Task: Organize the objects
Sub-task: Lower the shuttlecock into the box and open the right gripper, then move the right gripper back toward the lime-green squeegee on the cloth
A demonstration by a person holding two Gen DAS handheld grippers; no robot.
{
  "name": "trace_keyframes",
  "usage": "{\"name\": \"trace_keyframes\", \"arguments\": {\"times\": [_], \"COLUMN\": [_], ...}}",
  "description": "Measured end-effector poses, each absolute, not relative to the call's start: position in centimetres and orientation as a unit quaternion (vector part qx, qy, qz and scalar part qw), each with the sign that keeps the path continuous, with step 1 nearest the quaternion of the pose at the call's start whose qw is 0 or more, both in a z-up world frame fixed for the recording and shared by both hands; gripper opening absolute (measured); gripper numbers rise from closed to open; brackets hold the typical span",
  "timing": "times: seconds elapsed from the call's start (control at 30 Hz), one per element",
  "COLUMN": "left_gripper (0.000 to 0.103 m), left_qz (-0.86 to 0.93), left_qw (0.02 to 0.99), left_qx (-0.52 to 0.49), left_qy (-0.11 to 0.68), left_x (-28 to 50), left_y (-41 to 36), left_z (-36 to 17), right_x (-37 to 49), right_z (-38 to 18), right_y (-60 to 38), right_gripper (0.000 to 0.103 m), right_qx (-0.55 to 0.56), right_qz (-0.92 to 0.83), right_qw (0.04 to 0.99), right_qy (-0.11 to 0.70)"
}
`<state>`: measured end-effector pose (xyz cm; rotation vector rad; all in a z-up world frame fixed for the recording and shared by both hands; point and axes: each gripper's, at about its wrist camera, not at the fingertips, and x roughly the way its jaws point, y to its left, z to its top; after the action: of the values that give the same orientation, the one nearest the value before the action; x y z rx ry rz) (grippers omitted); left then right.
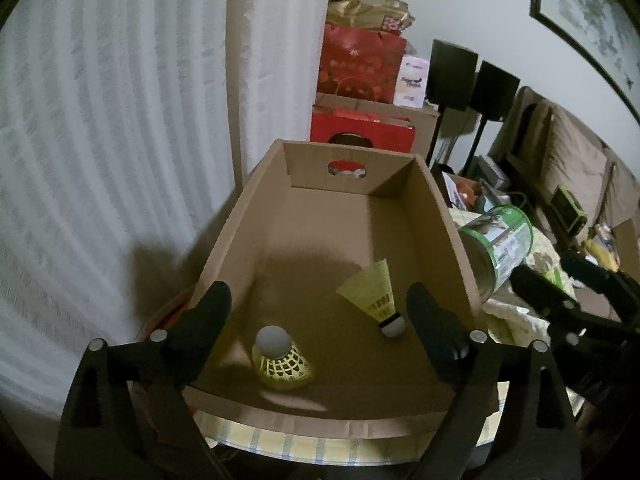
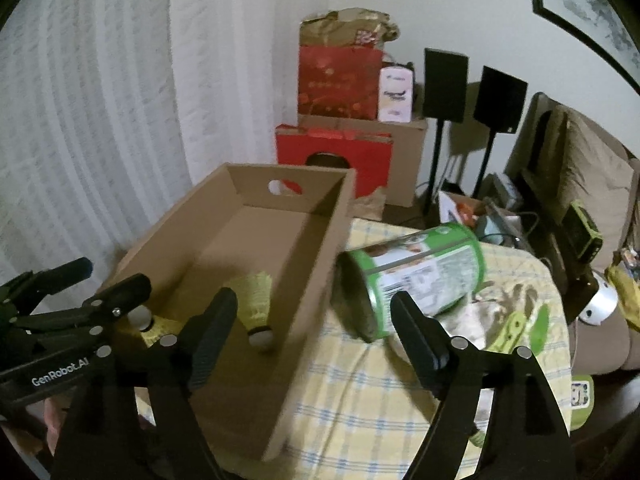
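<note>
While both grippers hang over a table with a yellow checked cloth, an open cardboard box sits at the table's left edge. Two yellow shuttlecocks lie in the box's near end: one cork-up by the near wall, the other tipped over against the right wall. A green can lies on its side just right of the box. The left gripper and right gripper both stand wide apart, holding nothing.
</note>
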<state>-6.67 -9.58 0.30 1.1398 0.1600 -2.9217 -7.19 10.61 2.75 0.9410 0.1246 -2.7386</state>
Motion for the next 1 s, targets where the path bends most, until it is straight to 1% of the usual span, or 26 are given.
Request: {"name": "trace_keyframes", "arguments": {"times": [0.1,0.2,0.27,0.3,0.37,0.5,0.67,1.0], "left_gripper": [0.092,0.092,0.097,0.100,0.101,0.103,0.103,0.103], "left_qz": [-0.931,-0.932,-0.933,-0.933,-0.935,-0.937,-0.940,-0.937], "left_qw": [-0.001,-0.005,-0.007,-0.008,-0.011,-0.019,-0.024,-0.065], "left_qx": [0.361,0.359,0.357,0.356,0.351,0.346,0.338,0.341], "left_qy": [0.047,0.047,0.050,0.050,0.050,0.046,0.033,0.039], "left_x": [-6.7,-6.7,-6.7,-6.7,-6.7,-6.7,-6.6,-6.8], "left_y": [-9.2,-8.9,-8.7,-8.7,-8.4,-7.5,-6.1,-3.1], "left_z": [0.4,0.6,0.8,0.9,1.1,1.5,1.9,2.4], "right_x": [-7.3,-7.4,-7.5,-7.5,-7.5,-7.3,-7.2,-6.7], "right_z": [3.1,3.3,3.4,3.3,3.4,3.7,3.9,4.7], "right_y": [11.6,12.6,13.2,13.5,14.2,15.5,16.9,21.3], "right_gripper": [0.085,0.089,0.094,0.096,0.101,0.102,0.102,0.102], "right_qx": [0.320,0.320,0.321,0.321,0.320,0.319,0.319,0.315], "right_qz": [-0.940,-0.942,-0.943,-0.943,-0.944,-0.945,-0.946,-0.949], "right_qw": [0.111,0.099,0.086,0.081,0.076,0.066,0.051,0.028], "right_qy": [0.039,0.033,0.037,0.039,0.037,0.031,0.029,0.020]}}
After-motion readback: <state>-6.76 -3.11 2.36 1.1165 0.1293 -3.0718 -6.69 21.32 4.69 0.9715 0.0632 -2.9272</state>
